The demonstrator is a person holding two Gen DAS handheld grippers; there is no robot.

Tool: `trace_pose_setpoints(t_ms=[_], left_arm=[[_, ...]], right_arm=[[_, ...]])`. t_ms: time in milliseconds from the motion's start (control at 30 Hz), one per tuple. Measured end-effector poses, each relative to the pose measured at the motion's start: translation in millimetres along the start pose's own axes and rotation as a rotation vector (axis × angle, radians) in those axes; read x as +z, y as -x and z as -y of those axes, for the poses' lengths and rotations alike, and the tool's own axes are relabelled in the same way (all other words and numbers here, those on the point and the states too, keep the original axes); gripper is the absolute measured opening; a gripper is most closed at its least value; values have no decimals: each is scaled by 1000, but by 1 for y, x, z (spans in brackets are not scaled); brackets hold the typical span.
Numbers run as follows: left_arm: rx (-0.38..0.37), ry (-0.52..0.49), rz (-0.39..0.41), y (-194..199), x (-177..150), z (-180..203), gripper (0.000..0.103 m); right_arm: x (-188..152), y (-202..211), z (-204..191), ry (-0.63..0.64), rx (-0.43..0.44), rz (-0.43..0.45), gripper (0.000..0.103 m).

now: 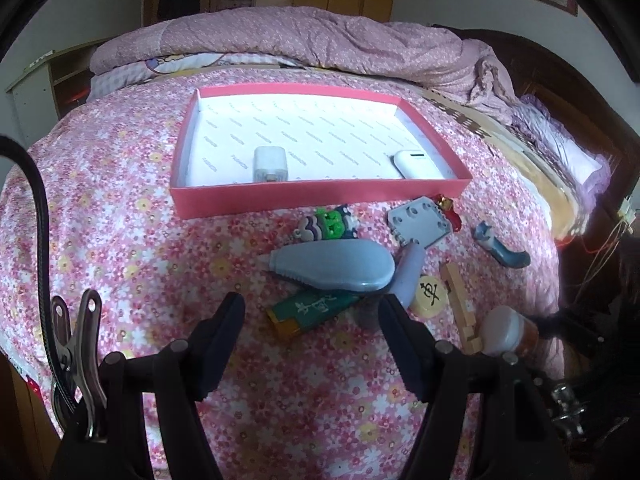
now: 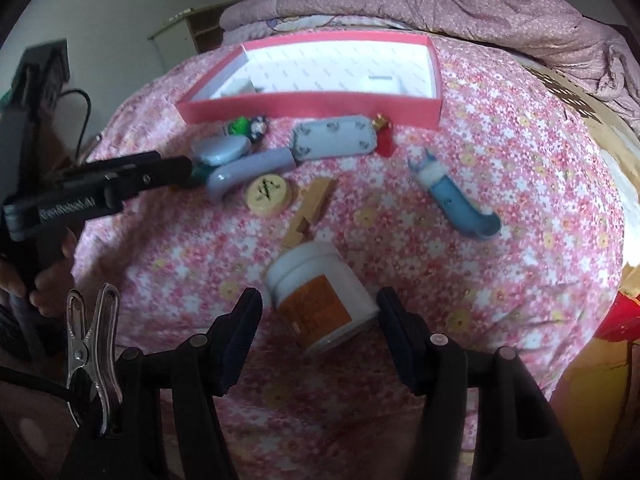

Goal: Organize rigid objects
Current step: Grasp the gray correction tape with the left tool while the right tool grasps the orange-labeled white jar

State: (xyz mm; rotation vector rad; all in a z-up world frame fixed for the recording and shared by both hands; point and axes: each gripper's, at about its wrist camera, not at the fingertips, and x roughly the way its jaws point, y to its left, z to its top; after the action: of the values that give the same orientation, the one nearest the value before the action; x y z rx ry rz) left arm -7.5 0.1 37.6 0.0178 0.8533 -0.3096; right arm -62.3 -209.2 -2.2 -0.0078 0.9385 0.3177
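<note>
A pink box lies on the floral bedspread and holds a white charger and a white case. In front of it lies a pile: a blue-grey correction tape, a green bar, a cartoon charm, a grey plate, a round game piece, a wooden piece and a blue figure. My left gripper is open just short of the green bar. My right gripper is open around a white jar.
A folded purple quilt lies behind the box. A dark wooden headboard stands at the right. A red charm lies by the box's right corner. The left gripper shows in the right wrist view, reaching into the pile.
</note>
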Motion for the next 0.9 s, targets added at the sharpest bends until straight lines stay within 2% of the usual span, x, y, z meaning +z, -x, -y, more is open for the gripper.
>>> trace_pose_setpoints(t_ms=[67, 167, 367, 467, 733, 900], left_arm=[[-2, -10, -3, -5, 1, 0, 74], [28, -30, -2, -16, 6, 2, 78], [16, -80, -19, -32, 13, 11, 84], [15, -57, -47, -41, 15, 17, 88], [64, 18, -15, -52, 26, 20, 91], [93, -8, -3, -56, 23, 26, 94]], right_arm=[[-2, 0, -3, 28, -27, 15, 53], [-4, -1, -5, 46, -37, 26, 53], [-5, -1, 0, 20, -11, 50, 53], [-4, -2, -1, 26, -15, 56, 53], [-6, -1, 2, 12, 13, 76, 53], [-8, -1, 3, 6, 26, 83, 53]])
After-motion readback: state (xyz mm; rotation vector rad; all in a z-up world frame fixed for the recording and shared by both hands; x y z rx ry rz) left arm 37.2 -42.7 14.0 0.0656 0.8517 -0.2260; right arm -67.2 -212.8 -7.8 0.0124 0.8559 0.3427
